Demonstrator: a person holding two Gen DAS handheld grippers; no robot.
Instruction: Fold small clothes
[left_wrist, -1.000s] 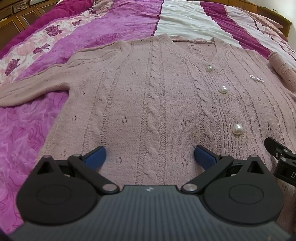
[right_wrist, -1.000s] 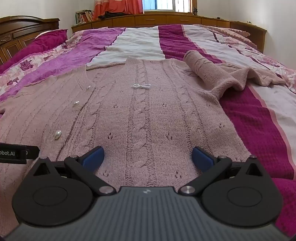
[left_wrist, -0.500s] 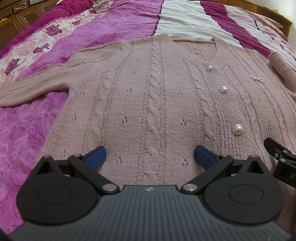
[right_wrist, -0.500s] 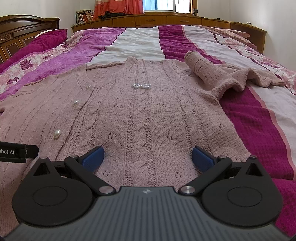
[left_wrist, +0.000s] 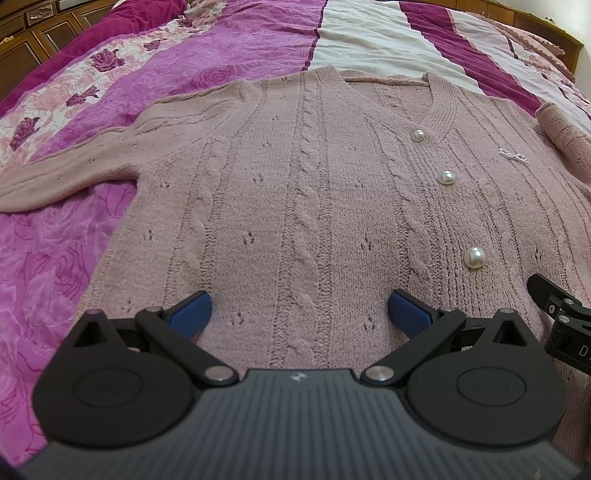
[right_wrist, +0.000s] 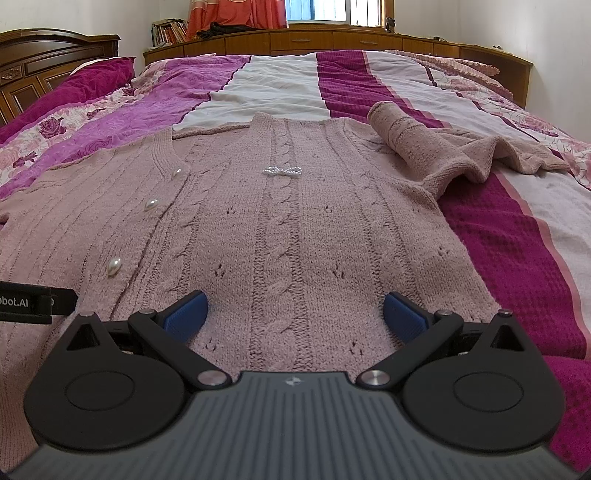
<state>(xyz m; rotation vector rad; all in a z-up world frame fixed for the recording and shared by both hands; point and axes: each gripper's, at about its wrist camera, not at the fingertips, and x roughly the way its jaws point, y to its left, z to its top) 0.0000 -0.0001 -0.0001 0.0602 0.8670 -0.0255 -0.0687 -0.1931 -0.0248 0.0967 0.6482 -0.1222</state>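
The pink cardigan (left_wrist: 295, 192) was spread flat, buttoned, on the bed (right_wrist: 498, 240). Both the left gripper (left_wrist: 299, 308) and right gripper (right_wrist: 295, 308) were held at its hem, jaws wide apart, nothing gripped.

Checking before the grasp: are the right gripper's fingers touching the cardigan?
Cannot tell. In the right wrist view the open blue fingers overlap the cardigan, but neither contact nor gap shows plainly.

on my right wrist view, at the left edge, i can read "bot.ai" in white on the black body of the left gripper (right_wrist: 35, 303); its start is cut off. on my left wrist view, near the right edge, the right gripper (left_wrist: 569, 338) carries a single readable letter, "d".
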